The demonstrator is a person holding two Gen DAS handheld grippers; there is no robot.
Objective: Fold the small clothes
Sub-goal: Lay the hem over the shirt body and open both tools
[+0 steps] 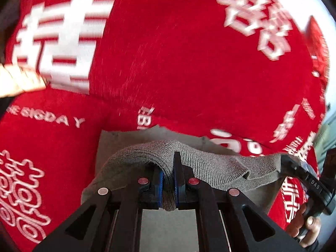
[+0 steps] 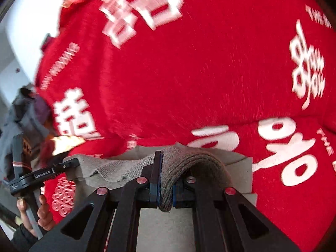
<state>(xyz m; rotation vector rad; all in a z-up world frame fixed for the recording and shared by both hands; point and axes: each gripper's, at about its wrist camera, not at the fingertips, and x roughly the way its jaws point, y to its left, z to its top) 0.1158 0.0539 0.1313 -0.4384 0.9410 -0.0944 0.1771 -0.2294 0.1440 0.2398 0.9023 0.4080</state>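
A small grey knitted garment (image 1: 210, 166) is stretched between both grippers, lifted off the surface. My left gripper (image 1: 169, 178) is shut on one end of it, with fabric bunched between the blue pads. My right gripper (image 2: 166, 180) is shut on the other end of the garment (image 2: 126, 170). The right gripper also shows at the right edge of the left wrist view (image 1: 302, 174), and the left gripper at the left edge of the right wrist view (image 2: 52, 170). The garment hangs slack between them.
A red cloth with white characters (image 1: 178, 63) fills the view behind the garment, and it also fills the right wrist view (image 2: 199, 73). A person in grey (image 2: 23, 109) stands far left. A pale flat grey piece (image 2: 241, 168) lies under the garment.
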